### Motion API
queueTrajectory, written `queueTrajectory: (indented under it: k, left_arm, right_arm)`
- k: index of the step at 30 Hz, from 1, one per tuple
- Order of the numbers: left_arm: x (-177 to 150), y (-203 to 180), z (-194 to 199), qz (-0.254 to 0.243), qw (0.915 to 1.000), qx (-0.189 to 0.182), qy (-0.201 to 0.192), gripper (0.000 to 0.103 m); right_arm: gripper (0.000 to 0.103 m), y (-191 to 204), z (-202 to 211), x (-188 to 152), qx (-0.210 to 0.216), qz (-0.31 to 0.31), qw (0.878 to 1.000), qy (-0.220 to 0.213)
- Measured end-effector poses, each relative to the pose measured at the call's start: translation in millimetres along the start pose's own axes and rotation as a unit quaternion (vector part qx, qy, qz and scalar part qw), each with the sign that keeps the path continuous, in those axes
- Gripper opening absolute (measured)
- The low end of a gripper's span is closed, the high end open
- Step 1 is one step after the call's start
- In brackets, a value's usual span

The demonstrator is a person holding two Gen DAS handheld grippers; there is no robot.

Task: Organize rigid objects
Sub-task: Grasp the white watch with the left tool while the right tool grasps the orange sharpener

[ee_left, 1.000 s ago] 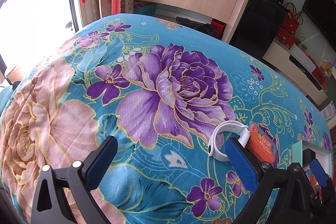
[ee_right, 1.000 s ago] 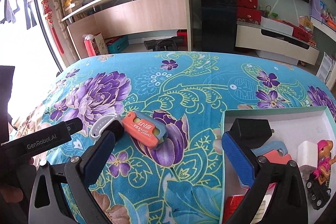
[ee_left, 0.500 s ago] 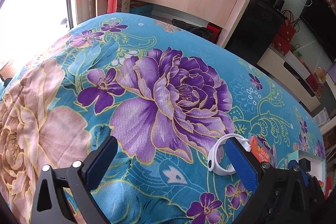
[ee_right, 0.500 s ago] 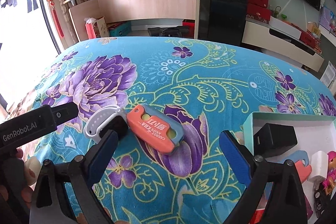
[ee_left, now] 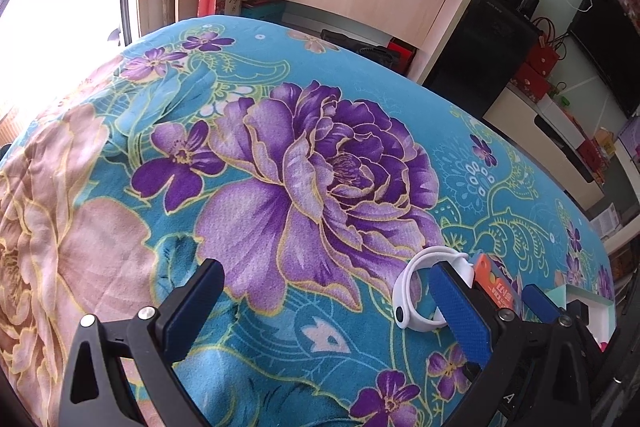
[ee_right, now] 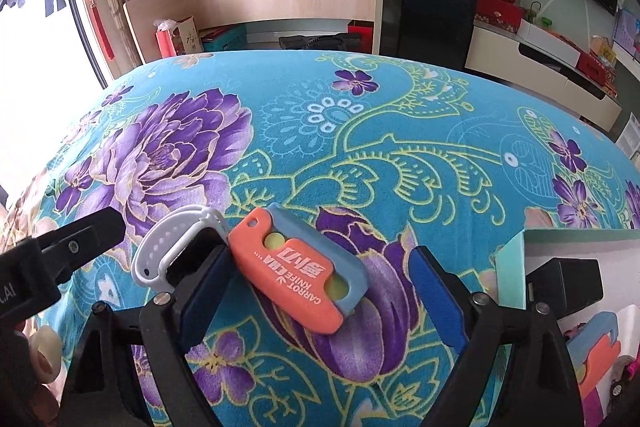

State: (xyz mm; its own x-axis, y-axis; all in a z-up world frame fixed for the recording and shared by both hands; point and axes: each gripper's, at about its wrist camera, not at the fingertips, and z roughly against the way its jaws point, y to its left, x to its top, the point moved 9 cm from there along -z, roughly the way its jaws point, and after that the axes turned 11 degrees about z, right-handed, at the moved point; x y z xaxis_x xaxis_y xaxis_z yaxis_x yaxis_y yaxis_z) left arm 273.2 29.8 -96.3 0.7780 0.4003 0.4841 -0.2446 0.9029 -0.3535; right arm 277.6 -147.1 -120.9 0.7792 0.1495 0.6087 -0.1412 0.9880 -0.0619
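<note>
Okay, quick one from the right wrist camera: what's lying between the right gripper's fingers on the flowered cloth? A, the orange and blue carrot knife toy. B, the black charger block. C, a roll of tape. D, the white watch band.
A: the orange and blue carrot knife toy lies on the cloth between the closing right gripper's fingers, not yet pressed; the white watch band lies outside them on the window side.

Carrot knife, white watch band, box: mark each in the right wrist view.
carrot knife [ee_right: 298,273]: right wrist view, on its orange face beside the printed lettering.
white watch band [ee_right: 160,247]: right wrist view, on the perforated strap.
box [ee_right: 510,267]: right wrist view, on its mint-green outer wall.
</note>
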Motion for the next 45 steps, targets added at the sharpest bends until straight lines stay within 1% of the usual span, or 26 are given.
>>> queueTrajectory:
  k: [3, 6, 7, 8, 10, 13, 19, 25, 28, 32, 34, 36, 40, 44, 45]
  left_arm:
    - [-2, -7, 0, -0.011, 0.9999, -0.005, 0.001, 0.103]
    - [-4, -15, 1, -0.024, 0.9997, -0.011, 0.001, 0.103]
    - [-5, -18, 2, -0.029, 0.9995, -0.012, 0.001, 0.103]
    - [-6, -20, 2, -0.034, 0.9993, -0.012, 0.001, 0.103]
    - [-8, -25, 1, -0.043, 0.999, -0.014, 0.002, 0.103]
    - [-11, -33, 0, -0.055, 0.9984, -0.016, 0.005, 0.103]
    - [-15, -44, -5, -0.067, 0.9974, -0.024, 0.008, 0.103]
    - [-18, -48, -11, -0.084, 0.9964, -0.012, 0.006, 0.103]
    - [-21, -52, -13, -0.093, 0.9956, -0.013, 0.006, 0.103]
    - [-24, -56, -17, -0.106, 0.9943, -0.011, 0.01, 0.092]
    - [-27, -57, -19, -0.11, 0.9938, -0.01, 0.012, 0.091]
    - [-28, -58, -20, -0.113, 0.9934, -0.012, 0.015, 0.082]
    - [-30, -61, -19, -0.115, 0.993, -0.02, 0.018, 0.074]
    - [-32, -65, -16, -0.111, 0.9926, -0.042, 0.026, 0.055]
    - [-32, -65, -16, -0.111, 0.9925, -0.044, 0.026, 0.054]
  right_arm:
    - [0.089, -1, -3, -2, 0.006, -0.006, 1.0, 0.004]
    - [0.076, -4, -2, -2, 0.004, -0.013, 1.0, 0.001]
    - [0.069, -5, -1, -2, 0.002, -0.016, 1.0, 0.001]
    - [0.067, -6, -1, -3, 0.003, -0.018, 1.0, 0.001]
    - [0.067, -8, 0, -4, 0.007, -0.023, 1.0, 0.0]
    - [0.061, -11, 2, -6, 0.003, -0.025, 1.0, 0.002]
    - [0.061, -16, 7, -14, 0.004, -0.03, 1.0, 0.008]
    - [0.061, -12, 13, -21, 0.0, -0.019, 1.0, 0.014]
    - [0.061, -11, 13, -22, 0.0, -0.017, 1.0, 0.015]
    - [0.061, -11, 13, -22, 0.0, -0.017, 1.0, 0.015]
    - [0.061, -11, 13, -22, 0.0, -0.016, 1.0, 0.015]
    - [0.061, -11, 13, -22, 0.0, -0.016, 1.0, 0.015]
    - [0.061, -11, 13, -22, 0.0, -0.017, 1.0, 0.015]
    - [0.061, -12, 13, -22, 0.0, -0.016, 1.0, 0.015]
    - [0.061, -12, 13, -22, 0.0, -0.017, 1.0, 0.015]
